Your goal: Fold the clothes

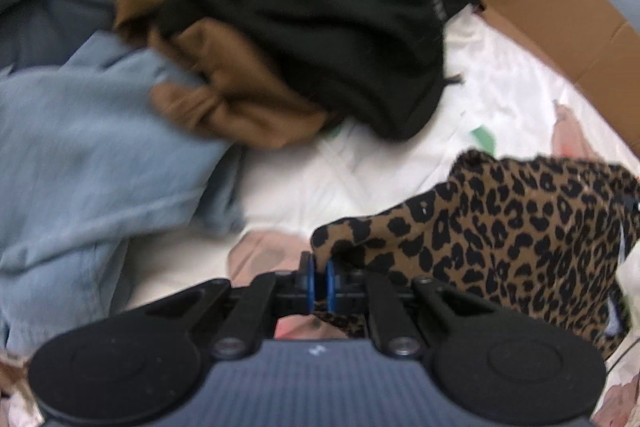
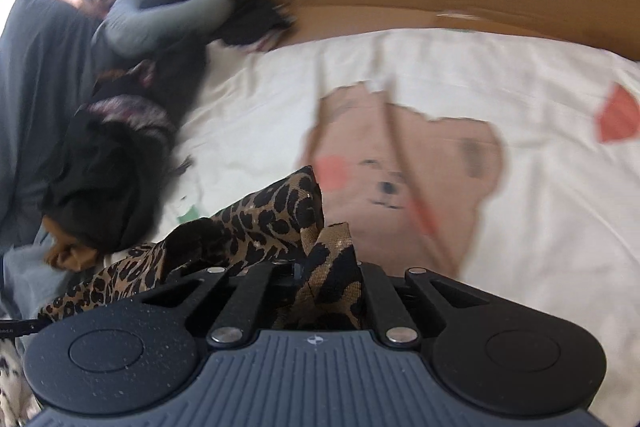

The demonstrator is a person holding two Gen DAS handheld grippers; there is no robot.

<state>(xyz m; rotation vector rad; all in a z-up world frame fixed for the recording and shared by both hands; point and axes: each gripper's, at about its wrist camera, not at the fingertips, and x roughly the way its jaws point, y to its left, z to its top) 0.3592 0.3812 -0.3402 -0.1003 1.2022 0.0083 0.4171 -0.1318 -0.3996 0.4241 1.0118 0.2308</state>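
We saw the left gripper [image 1: 319,277] with its jaws closed on an edge of the leopard-print garment [image 1: 512,223], which spread away toward three o'clock in the left wrist view. The right gripper [image 2: 316,267] had its jaws closed on another fold of the same cloth, bunched over them and trailing toward nine o'clock. It hung just above a white bedsheet [image 2: 500,67] printed with a bear. A heap of clothes [image 1: 304,27] lay at twelve o'clock, a cardboard box [image 1: 560,7] at two.
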